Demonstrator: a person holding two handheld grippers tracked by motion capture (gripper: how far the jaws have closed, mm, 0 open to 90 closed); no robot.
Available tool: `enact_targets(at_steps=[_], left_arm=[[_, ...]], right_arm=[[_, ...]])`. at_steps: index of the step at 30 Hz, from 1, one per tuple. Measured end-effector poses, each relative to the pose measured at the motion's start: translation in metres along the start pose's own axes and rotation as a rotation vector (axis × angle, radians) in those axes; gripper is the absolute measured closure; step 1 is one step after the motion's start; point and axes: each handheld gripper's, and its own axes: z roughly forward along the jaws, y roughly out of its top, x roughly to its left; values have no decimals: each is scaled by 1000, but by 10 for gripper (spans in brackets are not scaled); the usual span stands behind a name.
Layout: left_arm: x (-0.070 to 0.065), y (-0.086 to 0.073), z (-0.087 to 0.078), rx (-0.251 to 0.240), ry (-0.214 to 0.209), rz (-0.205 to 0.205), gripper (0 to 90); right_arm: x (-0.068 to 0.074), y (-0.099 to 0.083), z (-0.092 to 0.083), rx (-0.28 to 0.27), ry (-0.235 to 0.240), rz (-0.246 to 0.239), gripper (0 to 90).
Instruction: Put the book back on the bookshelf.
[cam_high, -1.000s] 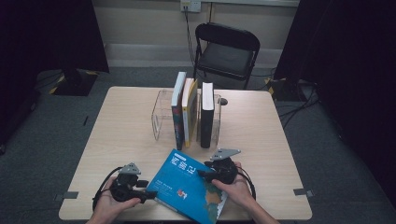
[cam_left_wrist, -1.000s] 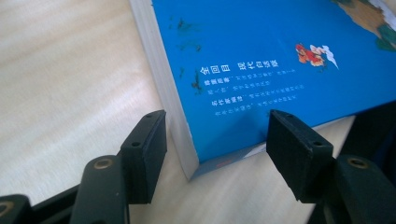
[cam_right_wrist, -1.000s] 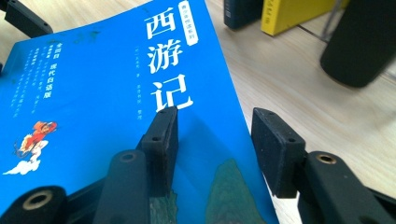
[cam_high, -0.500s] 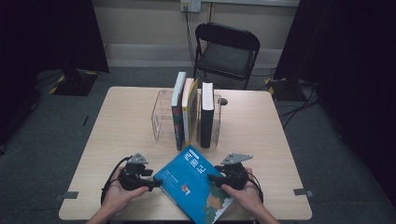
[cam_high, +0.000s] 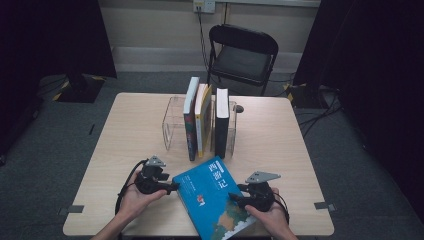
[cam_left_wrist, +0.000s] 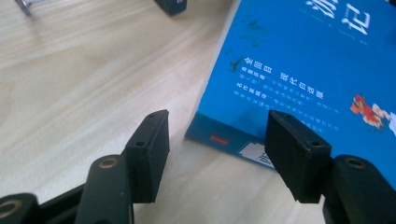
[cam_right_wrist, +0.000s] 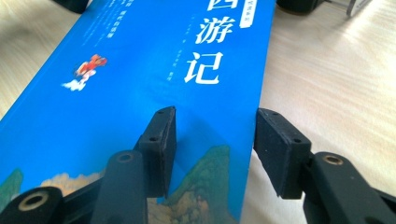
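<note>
A blue book with white Chinese characters on its cover lies flat and askew near the table's front edge. My left gripper is at the book's left corner; in the left gripper view its jaws straddle that corner of the book without pressing, and they have just been closing a little. My right gripper is at the book's right edge. There its jaws stand apart, one over the cover and one over bare table, having just been opening slightly.
A clear acrylic book stand at the table's middle holds three upright books. A black folding chair stands behind the wooden table. Cables trail from both grippers toward the front edge.
The left gripper has moved right and away from the front edge, up to the book's left corner. The right gripper has shifted right and nearer the front edge. The book has turned slightly.
</note>
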Motion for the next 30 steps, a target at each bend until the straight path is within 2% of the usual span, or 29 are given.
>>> enact_targets(at_steps=[2, 4, 6, 8, 11, 12, 14, 16, 18, 19, 21, 22, 23, 24, 26, 28, 30], left_arm=[[1, 2, 3, -7, 3, 0, 408], [-2, 5, 4, -17, 32, 38, 399], [-5, 6, 5, -18, 45, 53, 419], [-8, 4, 4, -28, 41, 40, 462], [-8, -3, 2, -17, -58, -31, 422], [-10, -6, 0, -33, -70, -42, 423], [-15, -11, -3, -34, -125, -63, 421], [-19, -14, -3, -28, -125, -76, 408], [-22, -16, 0, -14, -147, -91, 370], [-24, -17, 2, -10, -162, -99, 365], [-27, -17, 6, -1, -155, -92, 363], [-28, -16, 9, 4, -178, -94, 362], [-30, -14, 11, 12, -165, -103, 364], [-31, -13, 11, 22, -157, -105, 335], [-32, -11, 11, 31, -142, -109, 334], [-31, -10, 11, 33, -138, -125, 346], [-31, -9, 11, 33, -136, -121, 346]], right_arm=[[1, -3, -3, -2, -2, 4, 495], [3, -6, -6, 1, 2, 6, 491], [4, -8, -9, 5, 4, -7, 489], [5, -8, -10, 8, 0, -20, 486], [1, -5, -7, 3, 19, -24, 444], [-1, -3, -5, -4, 24, -23, 434], [-5, 5, -2, -29, 21, -25, 432], [-11, 14, 4, -62, 14, -23, 424], [-18, 23, 13, -76, 12, -18, 418], [-20, 25, 16, -78, 13, -9, 419], [-23, 26, 25, -63, 17, 13, 425], [-24, 25, 29, -50, 22, 16, 429], [-24, 24, 29, -51, 45, 32, 440], [-23, 23, 29, -49, 48, 33, 463], [-20, 22, 28, -50, 33, 41, 462], [-18, 19, 27, -50, 34, 59, 461], [-17, 16, 24, -44, 42, 73, 461]])
